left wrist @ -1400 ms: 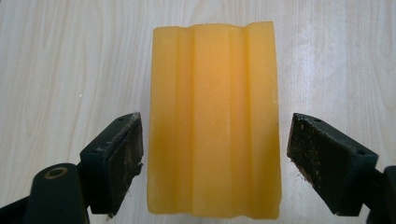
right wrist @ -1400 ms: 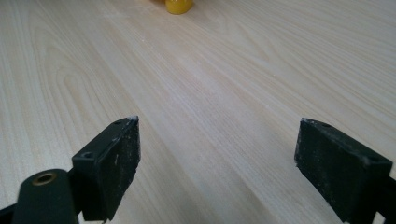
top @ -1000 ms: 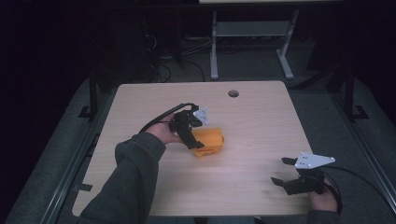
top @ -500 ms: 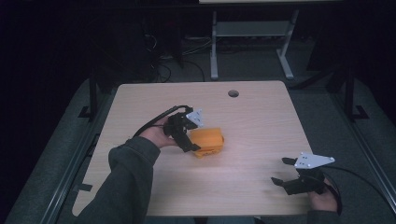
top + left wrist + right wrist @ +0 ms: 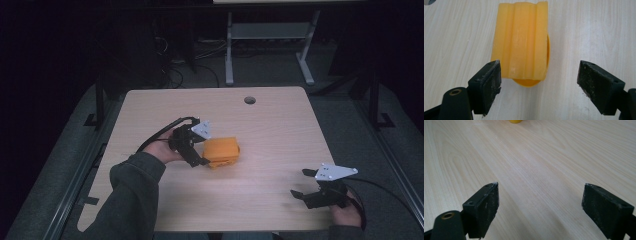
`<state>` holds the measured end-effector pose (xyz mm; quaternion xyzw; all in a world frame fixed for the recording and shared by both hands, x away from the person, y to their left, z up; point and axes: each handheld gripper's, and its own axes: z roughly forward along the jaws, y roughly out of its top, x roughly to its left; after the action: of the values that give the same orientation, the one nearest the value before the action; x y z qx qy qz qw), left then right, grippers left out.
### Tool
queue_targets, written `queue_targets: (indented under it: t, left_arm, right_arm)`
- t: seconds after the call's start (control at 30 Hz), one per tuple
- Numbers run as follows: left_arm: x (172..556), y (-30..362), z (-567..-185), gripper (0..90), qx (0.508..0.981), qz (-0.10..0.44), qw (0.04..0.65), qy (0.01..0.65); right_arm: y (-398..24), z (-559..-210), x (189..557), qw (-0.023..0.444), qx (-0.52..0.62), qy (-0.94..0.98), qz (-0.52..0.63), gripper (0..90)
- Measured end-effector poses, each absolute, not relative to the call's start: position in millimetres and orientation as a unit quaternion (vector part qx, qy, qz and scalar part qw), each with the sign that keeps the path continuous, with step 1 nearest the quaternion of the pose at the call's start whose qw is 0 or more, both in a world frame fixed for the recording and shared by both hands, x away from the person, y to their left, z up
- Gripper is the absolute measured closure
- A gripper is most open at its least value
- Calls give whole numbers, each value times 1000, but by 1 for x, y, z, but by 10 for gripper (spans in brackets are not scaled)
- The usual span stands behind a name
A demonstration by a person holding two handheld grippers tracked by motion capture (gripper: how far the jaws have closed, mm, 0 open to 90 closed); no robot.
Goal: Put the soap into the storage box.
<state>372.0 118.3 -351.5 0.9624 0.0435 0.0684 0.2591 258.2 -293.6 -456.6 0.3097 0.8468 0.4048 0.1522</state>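
Now the left gripper (image 5: 539,75), fingers wide open, should slide in so the orange block (image 5: 522,40) sits between them, while the right gripper (image 5: 540,205) waits open on the desk (image 5: 280,130).

Dim room, grey floor (image 5: 60,165), white metal frame (image 5: 270,35) behind.

The left gripper (image 5: 539,75) hung over the wooden table (image 5: 594,30) with its two black jaws spread wide. An orange ridged block (image 5: 522,40) lay ahead between them, resting on a rounded orange piece (image 5: 527,83) that stuck out beneath its near edge. The near end of the block sat just beside one jaw and well apart from the other.
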Motion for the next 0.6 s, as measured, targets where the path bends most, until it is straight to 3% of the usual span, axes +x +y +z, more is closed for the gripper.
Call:
queue_targets:
  t: [0.6]
  left_arm:
    - [355, 130, -354, 190, 959, 79, 270, 44]
  right_arm:
    - [-293, -457, 259, 154, 311, 849, 398, 137]
